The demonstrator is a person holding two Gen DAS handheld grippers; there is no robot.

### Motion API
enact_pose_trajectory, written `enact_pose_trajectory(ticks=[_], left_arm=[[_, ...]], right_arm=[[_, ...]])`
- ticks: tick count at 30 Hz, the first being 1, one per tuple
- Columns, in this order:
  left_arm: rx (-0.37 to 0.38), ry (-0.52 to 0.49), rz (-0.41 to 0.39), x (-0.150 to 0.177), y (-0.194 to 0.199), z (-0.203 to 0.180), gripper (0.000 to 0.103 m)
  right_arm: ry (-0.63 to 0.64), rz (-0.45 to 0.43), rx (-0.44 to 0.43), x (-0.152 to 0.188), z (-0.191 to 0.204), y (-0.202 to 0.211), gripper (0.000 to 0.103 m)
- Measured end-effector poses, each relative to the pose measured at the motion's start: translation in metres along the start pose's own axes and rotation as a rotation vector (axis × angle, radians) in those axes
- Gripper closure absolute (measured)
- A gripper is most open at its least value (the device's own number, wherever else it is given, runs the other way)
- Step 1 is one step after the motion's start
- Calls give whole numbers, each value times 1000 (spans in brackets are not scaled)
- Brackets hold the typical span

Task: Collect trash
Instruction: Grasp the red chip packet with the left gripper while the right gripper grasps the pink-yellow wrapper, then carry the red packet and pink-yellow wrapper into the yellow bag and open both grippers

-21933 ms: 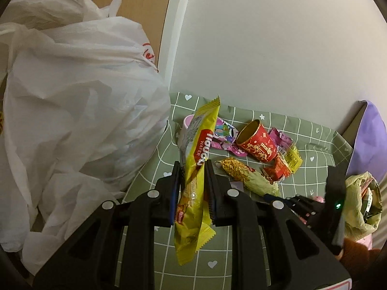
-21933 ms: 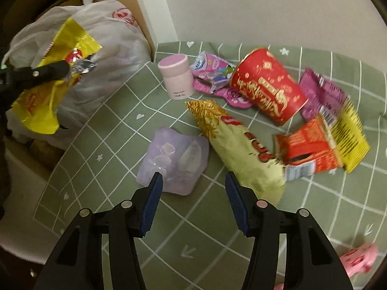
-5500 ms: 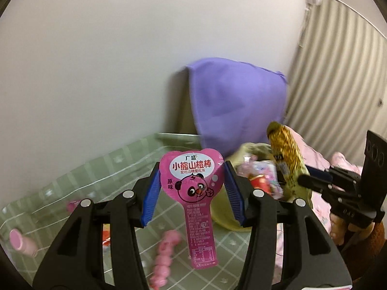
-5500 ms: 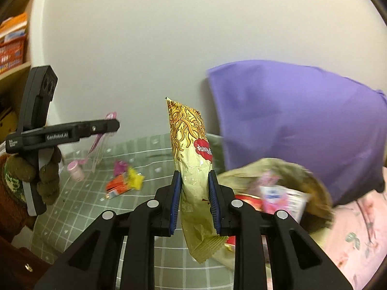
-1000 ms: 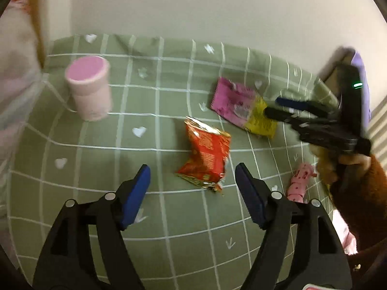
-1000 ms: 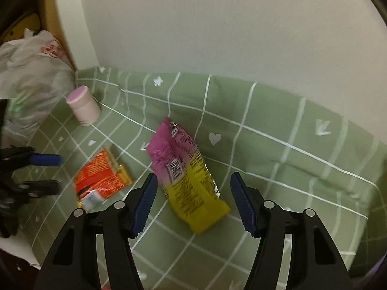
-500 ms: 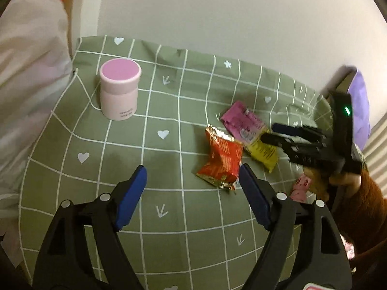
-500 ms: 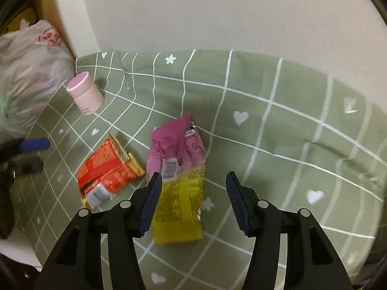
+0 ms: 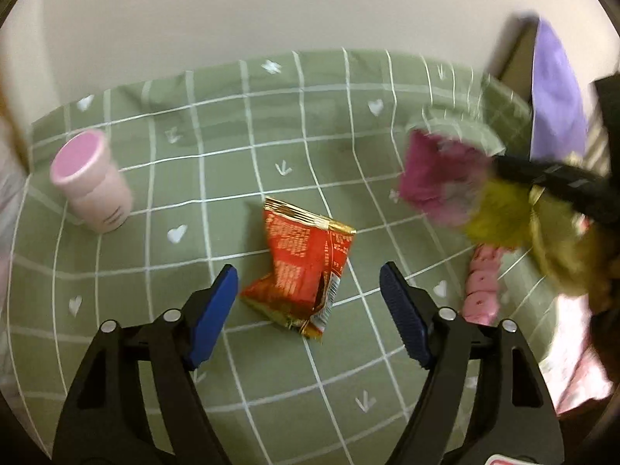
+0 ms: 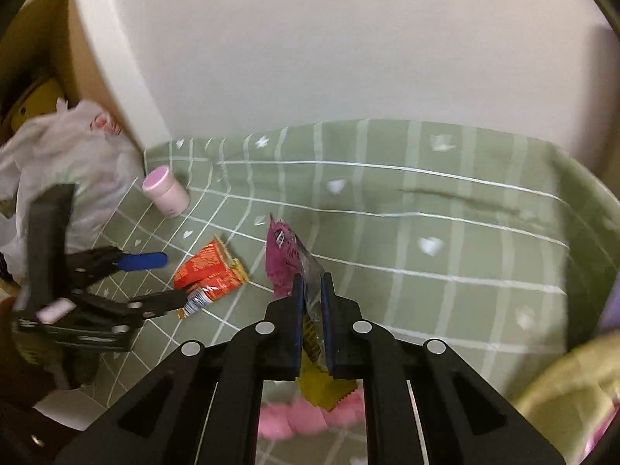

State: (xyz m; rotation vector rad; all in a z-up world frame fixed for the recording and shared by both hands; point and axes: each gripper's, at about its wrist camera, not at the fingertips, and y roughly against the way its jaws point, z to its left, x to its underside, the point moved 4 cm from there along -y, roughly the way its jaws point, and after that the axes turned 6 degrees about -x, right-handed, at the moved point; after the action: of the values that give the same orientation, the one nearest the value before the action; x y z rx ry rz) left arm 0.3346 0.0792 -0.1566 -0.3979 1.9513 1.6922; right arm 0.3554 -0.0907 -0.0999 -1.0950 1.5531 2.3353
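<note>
A crumpled red snack wrapper (image 9: 306, 267) lies on the green checked cloth (image 9: 240, 124). My left gripper (image 9: 308, 283) is open and hovers just above it, the wrapper between its blue pads. The wrapper also shows in the right wrist view (image 10: 209, 271). My right gripper (image 10: 312, 290) is shut on a magenta and yellow wrapper (image 10: 288, 255) and holds it up off the cloth. That wrapper appears blurred at the right of the left wrist view (image 9: 453, 190).
A pink lidded jar (image 9: 91, 186) stands at the left. A pink segmented item (image 9: 484, 279) lies at the right. A white plastic bag (image 10: 69, 170) sits off the cloth's left edge. A yellow-green bag (image 10: 573, 395) and a purple cushion (image 9: 558, 93) are at the right.
My right gripper has closed on the magenta and yellow wrapper and lifted it off the cloth. My left gripper has come down closer over the red wrapper.
</note>
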Motion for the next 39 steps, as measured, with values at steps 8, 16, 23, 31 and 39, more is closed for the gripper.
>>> enact_pose_trajectory(ticks=[8,16,23,31,39], left_arm=[[18,-51,43,5,-21,-6,65],[85,-5,-90,-20,20,-12,69],[179,-73,-265,-70,82,-59,69],[355,-204,-336,-119,118,-143,68],[503,-414,-337,-123,132,-242,68]], right_arm=[[-112,-51,56,35,-30,59,93],[-140,-100,104,49,-32,89,93],[-113,-215,201,38,-25,150,93],[-170,-392,394,49,-39,253,93],[-279,-442,560,83,-68,312,93]])
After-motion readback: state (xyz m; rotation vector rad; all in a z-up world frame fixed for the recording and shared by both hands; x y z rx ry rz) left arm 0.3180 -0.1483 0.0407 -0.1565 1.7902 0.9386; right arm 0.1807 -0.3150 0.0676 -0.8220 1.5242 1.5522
